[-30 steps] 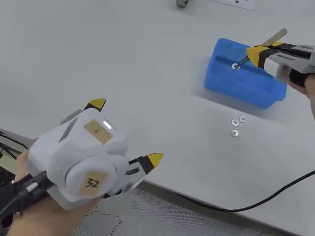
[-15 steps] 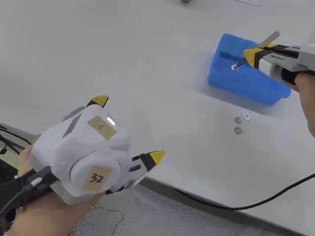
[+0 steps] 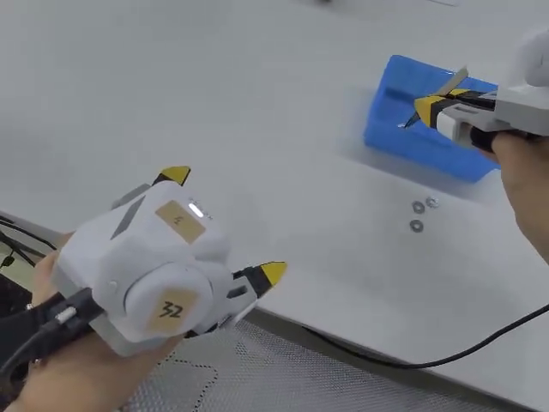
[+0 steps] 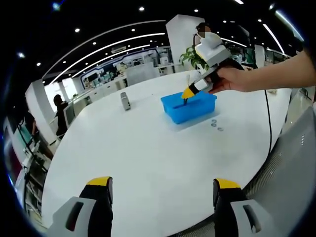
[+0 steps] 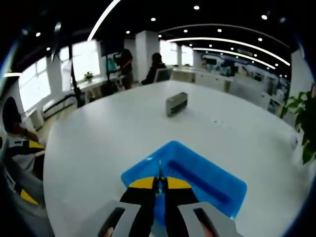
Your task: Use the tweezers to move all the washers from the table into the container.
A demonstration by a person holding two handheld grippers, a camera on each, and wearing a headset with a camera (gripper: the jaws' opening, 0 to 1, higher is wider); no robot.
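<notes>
A wide white table (image 4: 148, 158) stood under ceiling light strips (image 5: 222, 38); bright windows (image 5: 81, 59), perhaps with desks (image 5: 96, 84), lay behind.

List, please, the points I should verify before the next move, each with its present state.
1. Right gripper shut on the thin metal tweezers: ok.
2. Tweezer tips over the blue plastic container: ok.
3. Tips free of a washer: cannot tell, too small.
4. All small round metal washers in the container: not ok, three lie on the white table beside it.
5. Left gripper open and far from the container: ok.
</notes>
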